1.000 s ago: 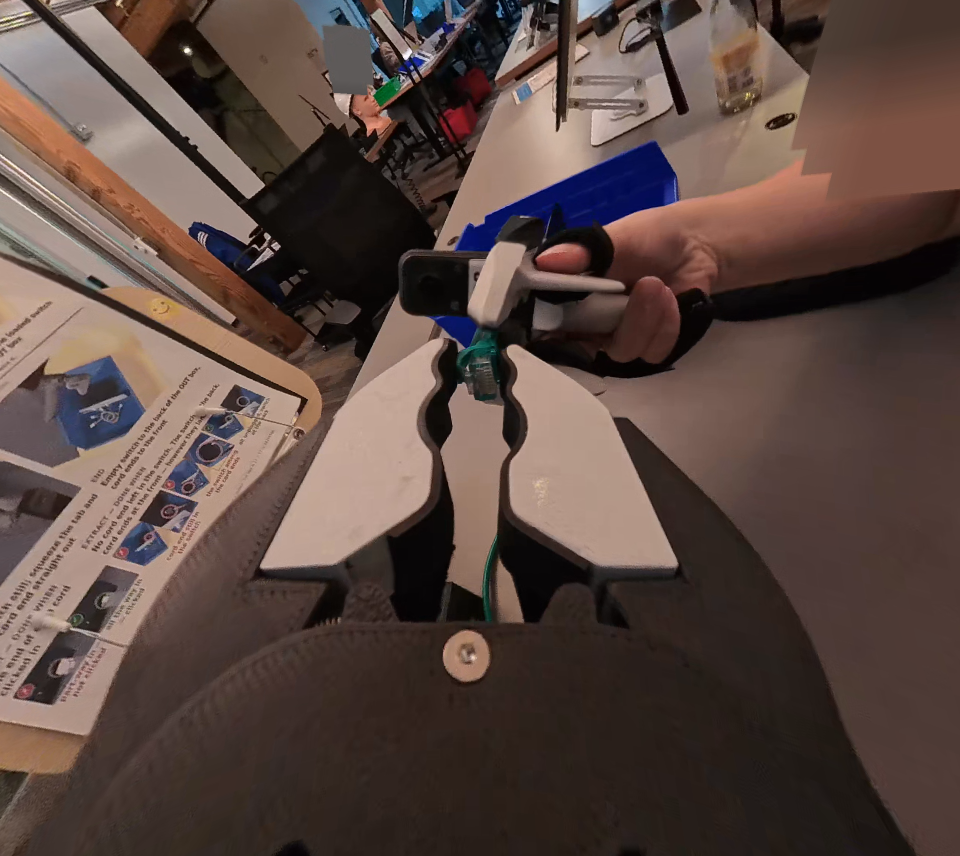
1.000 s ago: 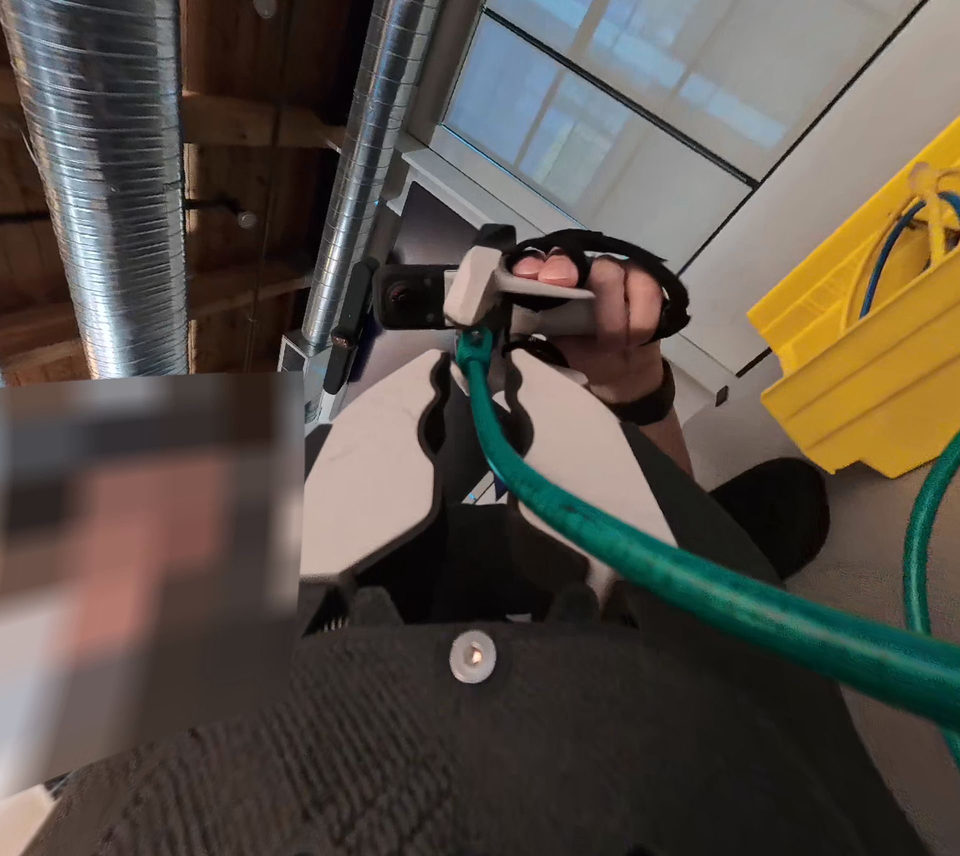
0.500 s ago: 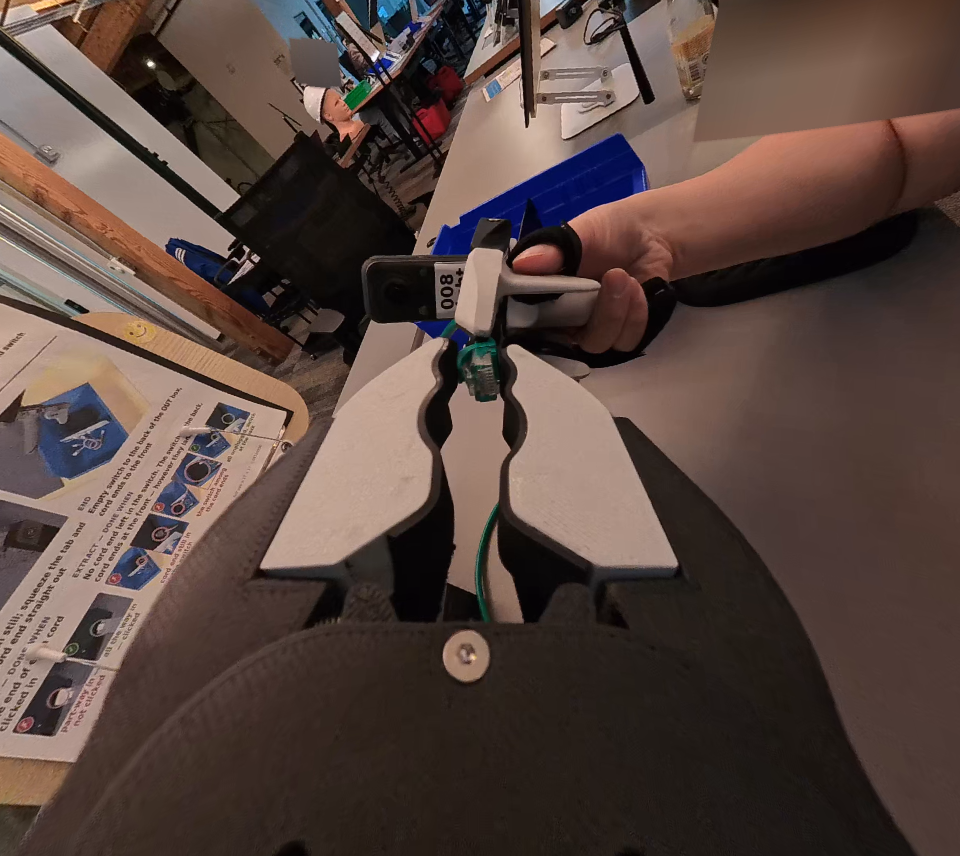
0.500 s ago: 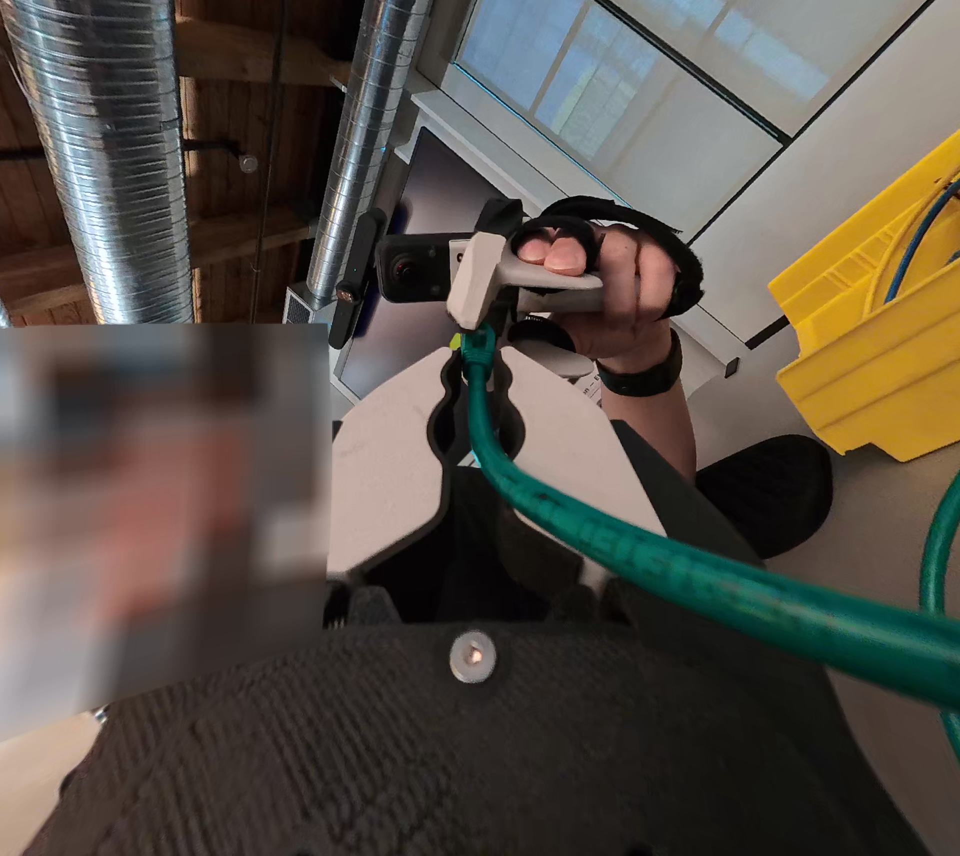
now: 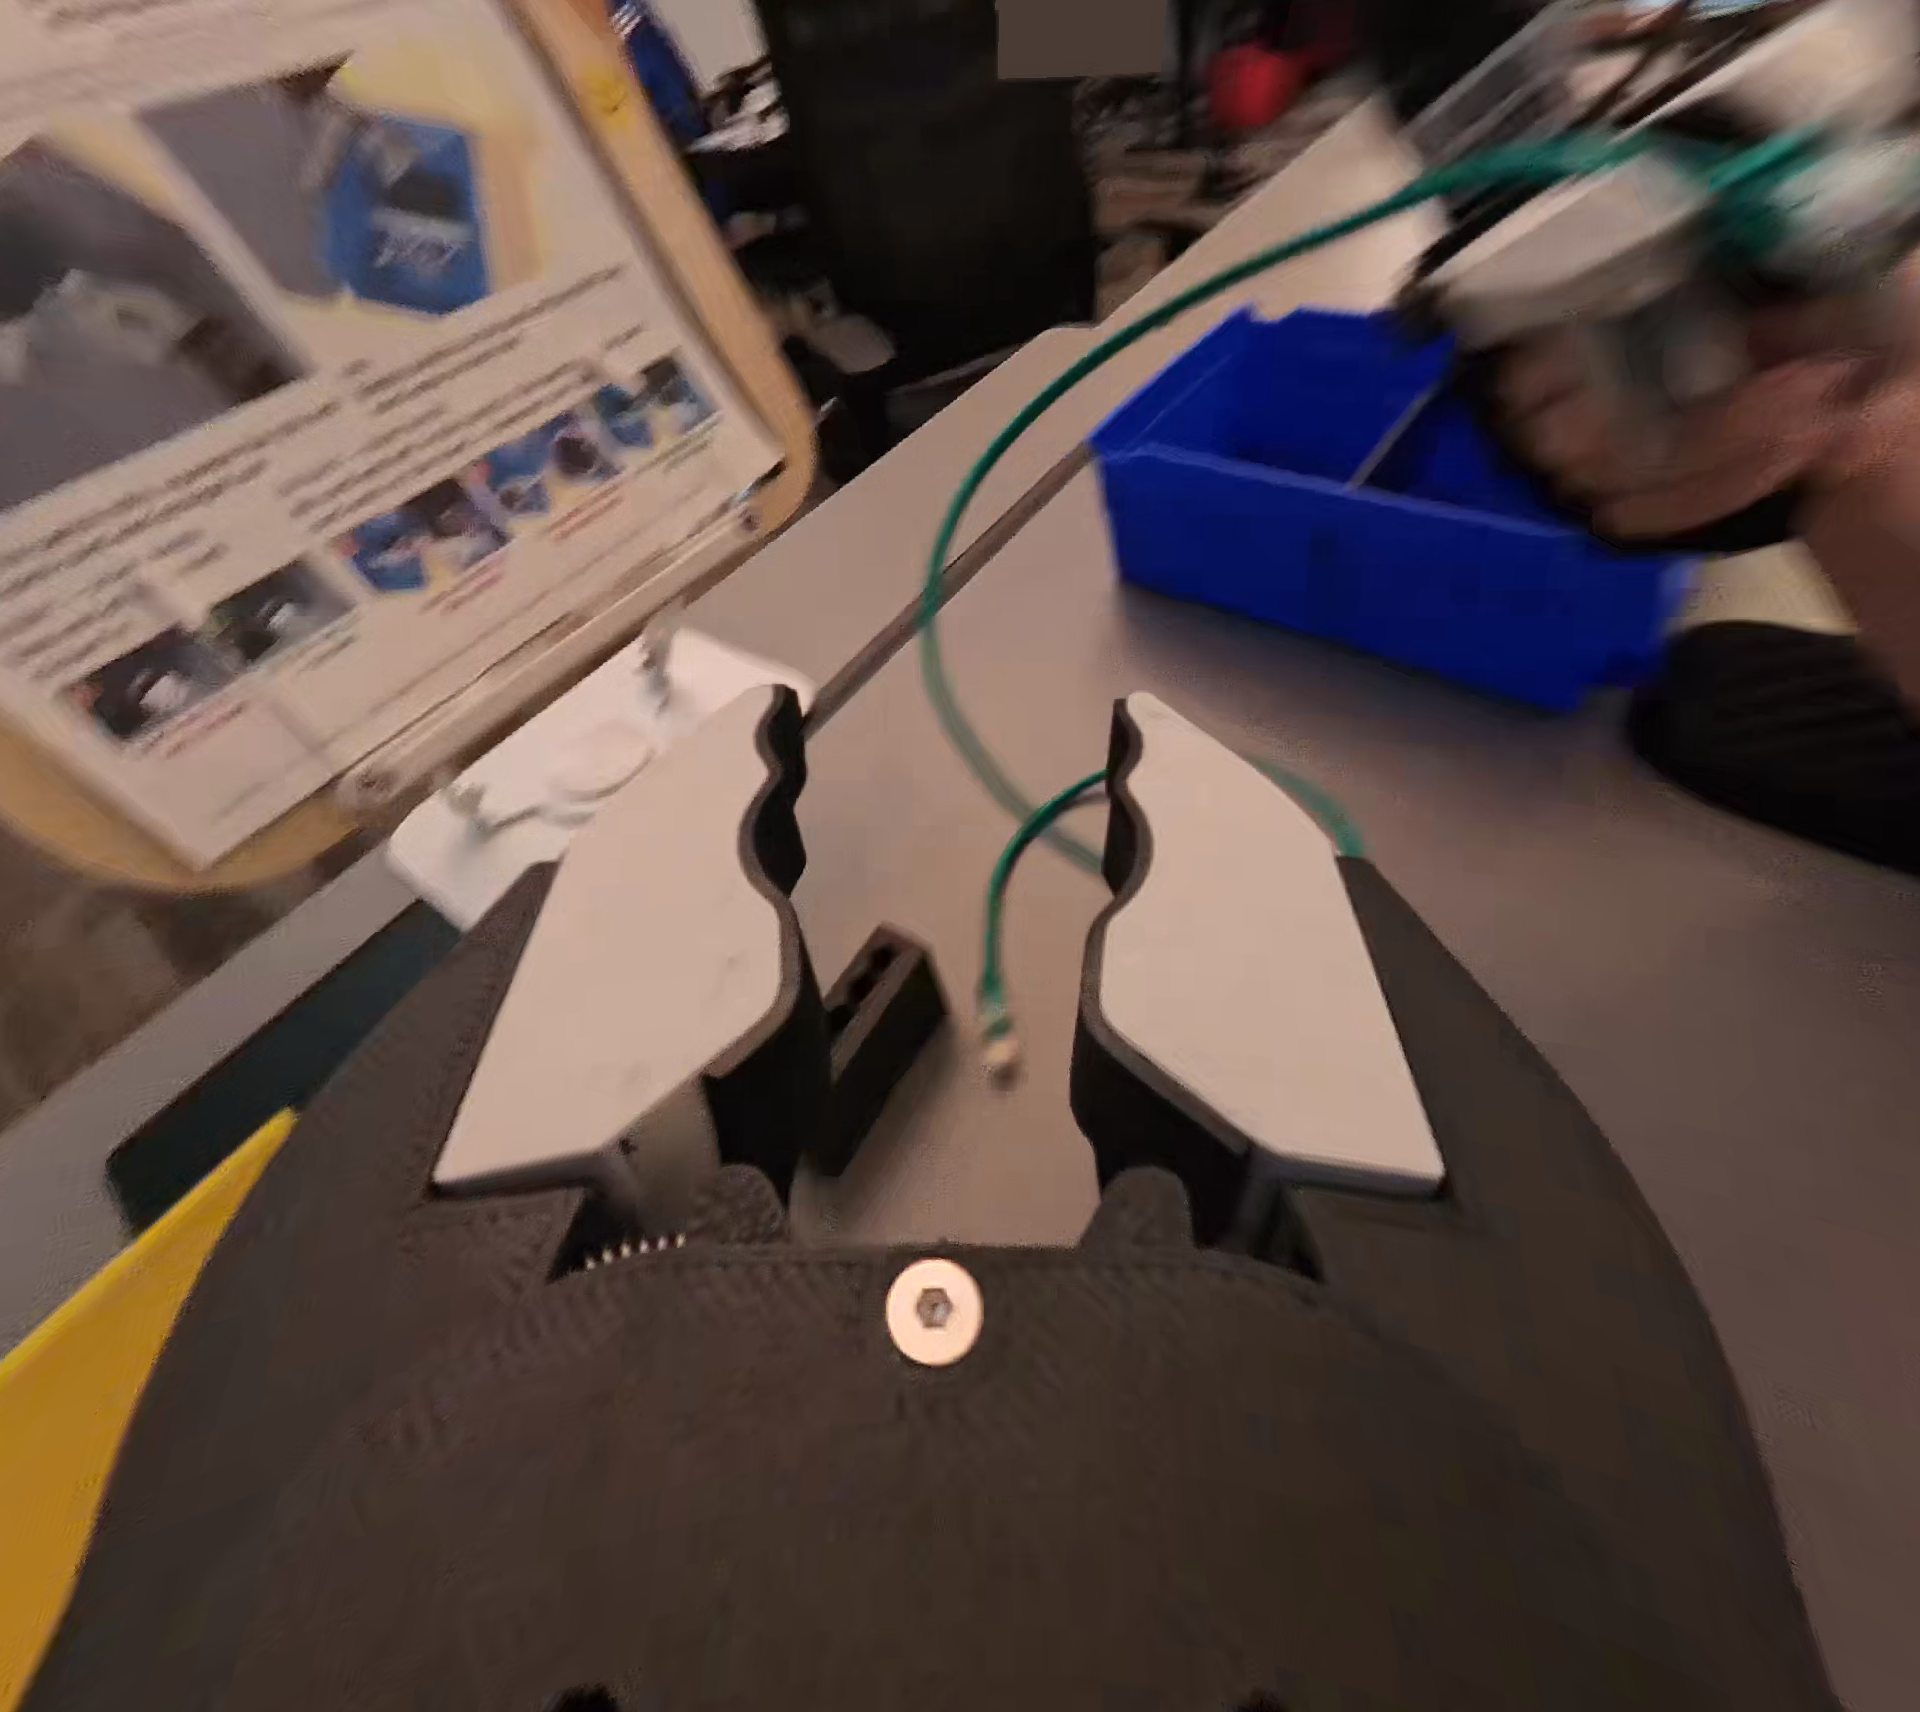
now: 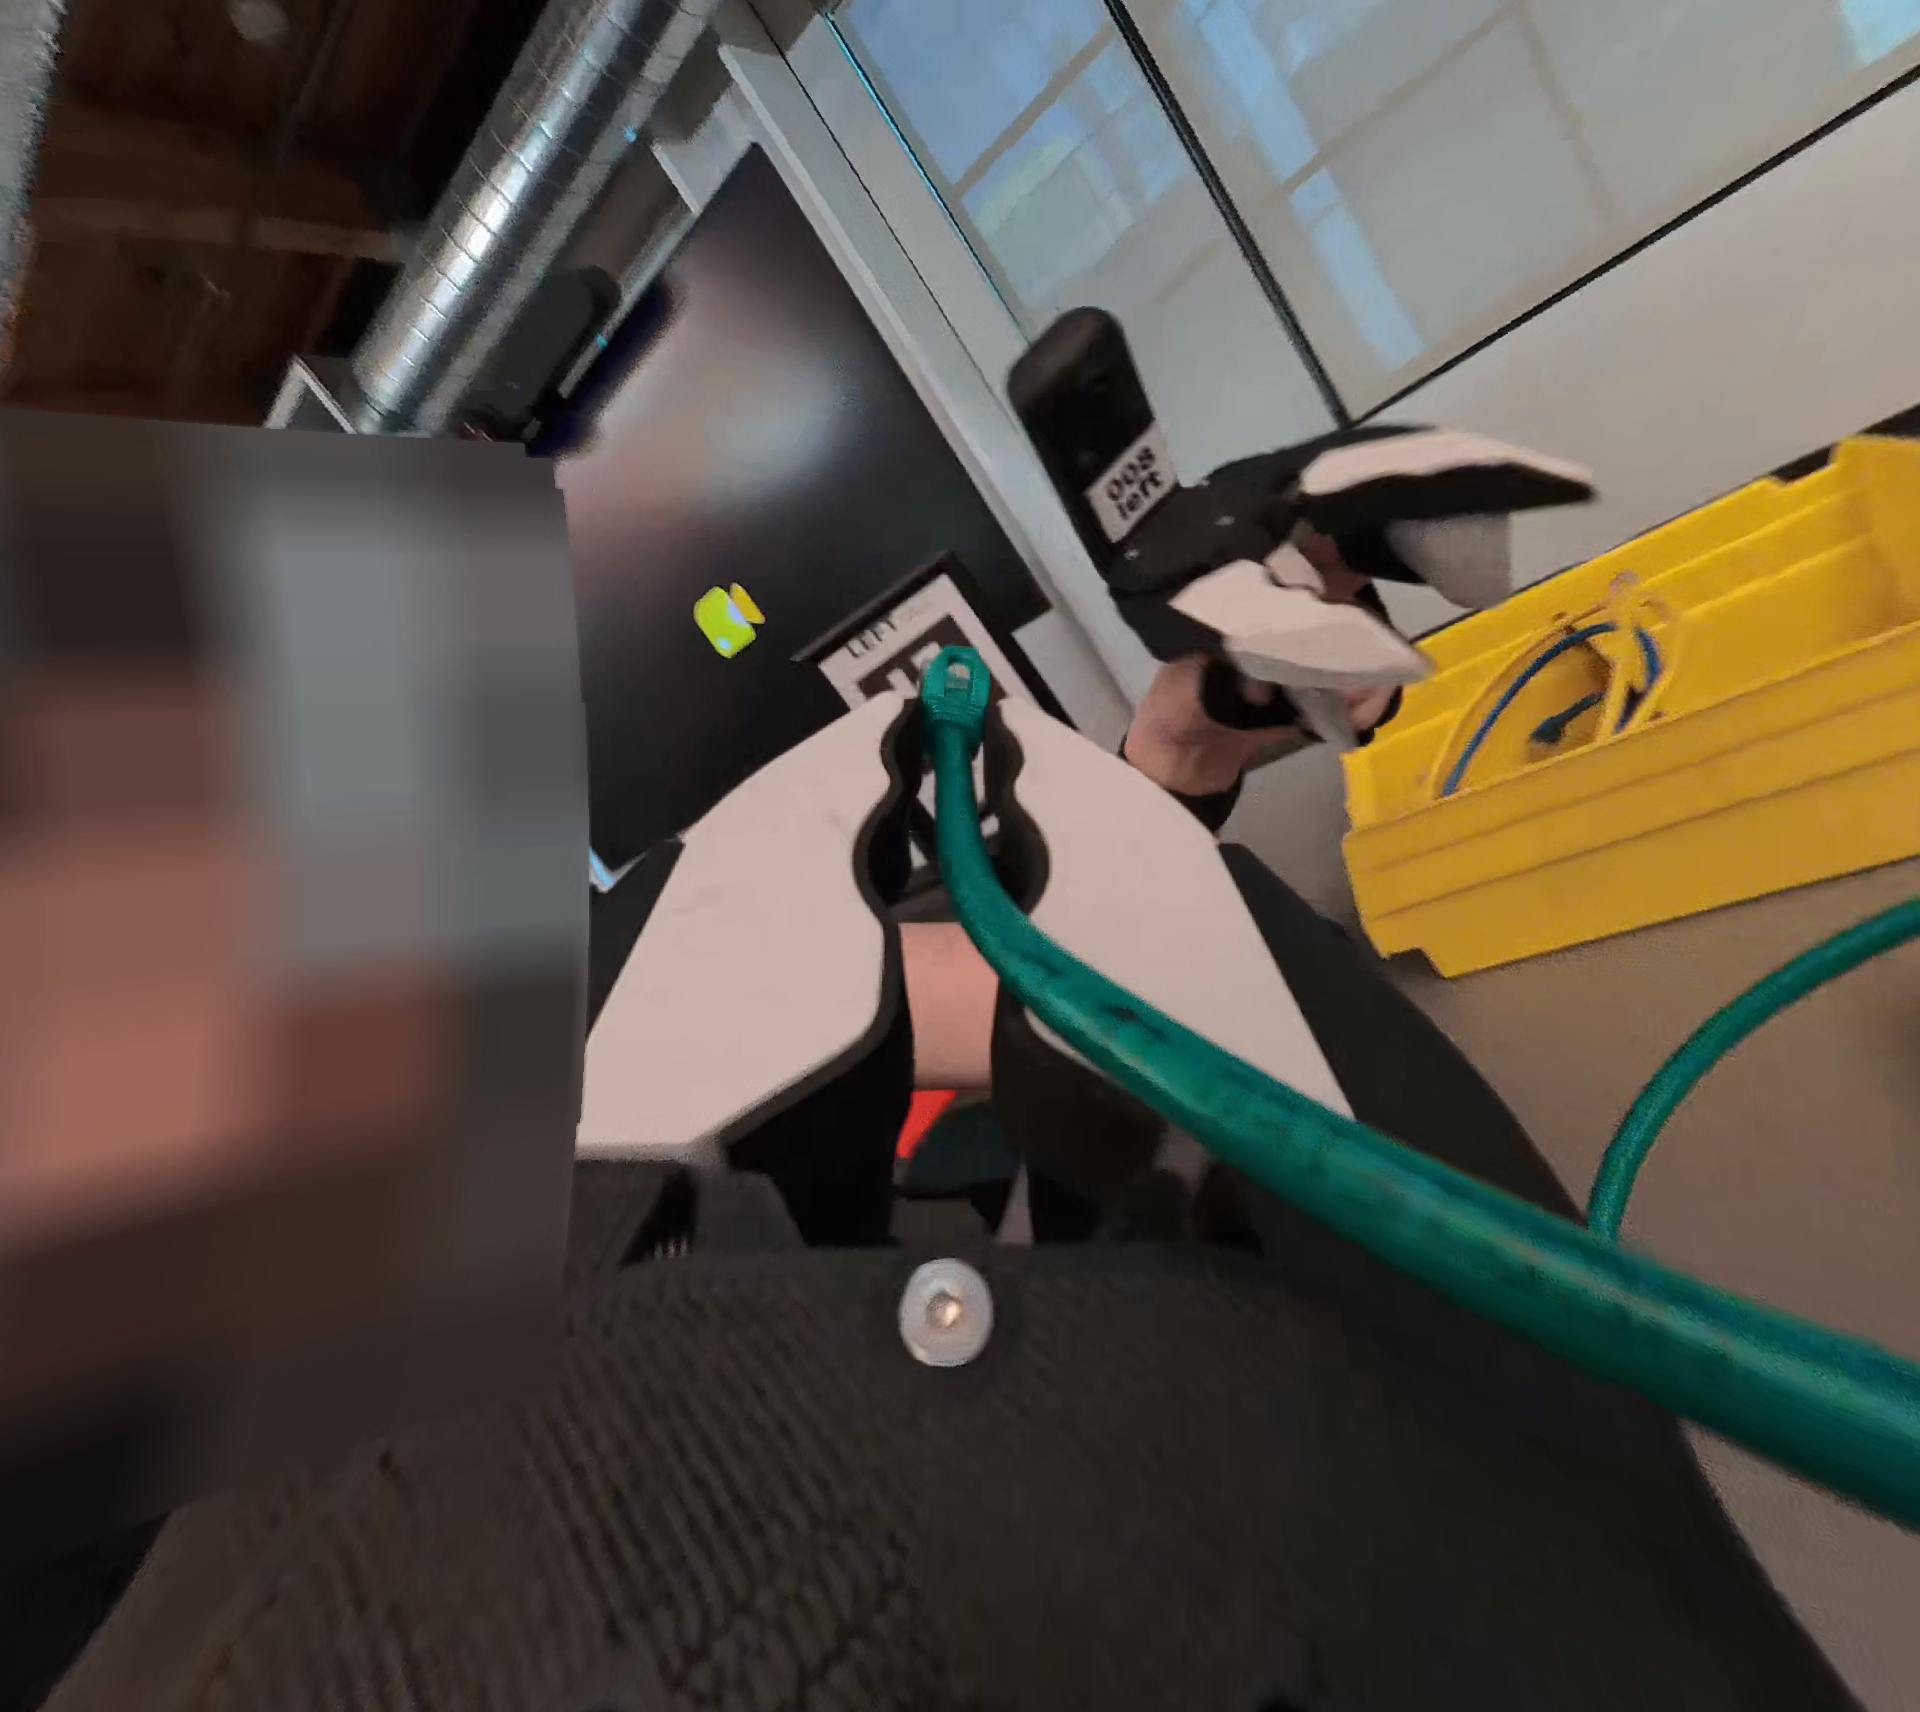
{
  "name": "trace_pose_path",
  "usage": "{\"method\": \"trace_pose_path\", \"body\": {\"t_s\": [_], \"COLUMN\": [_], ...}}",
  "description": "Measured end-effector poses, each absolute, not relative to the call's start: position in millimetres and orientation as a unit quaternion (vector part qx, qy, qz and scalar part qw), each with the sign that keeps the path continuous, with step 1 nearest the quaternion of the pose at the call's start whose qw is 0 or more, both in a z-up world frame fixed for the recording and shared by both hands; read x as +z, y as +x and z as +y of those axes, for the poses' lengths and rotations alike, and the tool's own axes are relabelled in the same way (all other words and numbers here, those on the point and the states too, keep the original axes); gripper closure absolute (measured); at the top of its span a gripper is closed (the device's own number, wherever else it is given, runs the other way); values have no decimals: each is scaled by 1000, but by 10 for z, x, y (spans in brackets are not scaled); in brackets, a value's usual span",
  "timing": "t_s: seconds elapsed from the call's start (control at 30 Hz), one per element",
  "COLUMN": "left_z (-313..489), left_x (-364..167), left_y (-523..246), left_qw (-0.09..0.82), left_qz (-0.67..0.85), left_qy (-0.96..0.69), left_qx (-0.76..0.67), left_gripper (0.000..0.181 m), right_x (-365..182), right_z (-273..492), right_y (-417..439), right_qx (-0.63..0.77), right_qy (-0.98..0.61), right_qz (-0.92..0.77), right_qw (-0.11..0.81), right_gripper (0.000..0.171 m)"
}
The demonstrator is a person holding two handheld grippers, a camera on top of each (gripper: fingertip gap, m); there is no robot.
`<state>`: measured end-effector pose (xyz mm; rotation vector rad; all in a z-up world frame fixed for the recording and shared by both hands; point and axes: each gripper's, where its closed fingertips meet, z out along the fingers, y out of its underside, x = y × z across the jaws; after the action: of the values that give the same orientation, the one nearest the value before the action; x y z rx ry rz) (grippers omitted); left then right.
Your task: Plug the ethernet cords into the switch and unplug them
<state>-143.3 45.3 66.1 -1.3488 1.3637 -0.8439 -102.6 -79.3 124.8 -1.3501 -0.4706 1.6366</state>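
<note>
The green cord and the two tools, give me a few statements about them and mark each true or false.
1. The left tool is open. True.
2. The right tool is empty. False: it is shut on the green cord near its plug.
3. One cord plug lies loose on the table. True.
4. The yellow bin holds nothing. False: blue and yellow cords lie in it.
5. The blue bin sits on the table. True.

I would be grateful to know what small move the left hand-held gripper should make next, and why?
Probably lower the open left hand-held gripper and close on the loose connector lying on the table beside the small black block; the right hand-held gripper already grips the green cord near its other connector.
</note>
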Motion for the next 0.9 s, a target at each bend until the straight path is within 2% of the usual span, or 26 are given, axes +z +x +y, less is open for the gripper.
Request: {"method": "trace_pose_path", "body": {"t_s": [0.03, 0.1, 0.2, 0.33, 0.57, 0.7, 0.83, 0.9], "left_z": [601, 825, 908, 1059, 1317, 1297, 1021, 904], "left_x": [508, 127, -298, -678, -1282, -1374, -1413, -1415], "left_y": [-1444, -1448, -1312, -1235, -1434, -1511, -1422, -1362], "left_qw": [495, 464, 399, 308, 175, 167, 140, 156], "left_qz": [566, 592, 635, 698, 704, 696, 656, 640], "left_qy": [-583, -623, -636, -632, -688, -698, -741, -749], "left_qx": [-308, -215, -181, -136, -26, 20, -43, -70], "left_gripper": [126, 123, 128, 125, 124, 143, 153, 154], "right_x": [1306, 1398, 1396, 1379, 1454, 1494, 1537, 1540], "right_z": [-841, -928, -924, -877, -931, -964, -994, -1000], "right_y": [-981, -908, -809, -681, -524, -437, -351, -317], "right_qx": [652, 635, 598, 574, 571, 563, 568, 562], "right_qy": [-552, -553, -574, -582, -572, -569, -561, -563], "right_qz": [-201, -215, -221, -217, -214, -215, -209, -207], "right_qw": [480, 496, 515, 534, 549, 560, 565, 569], "right_gripper": [159, 159, 159, 159, 159, 158, 159, 159]}}
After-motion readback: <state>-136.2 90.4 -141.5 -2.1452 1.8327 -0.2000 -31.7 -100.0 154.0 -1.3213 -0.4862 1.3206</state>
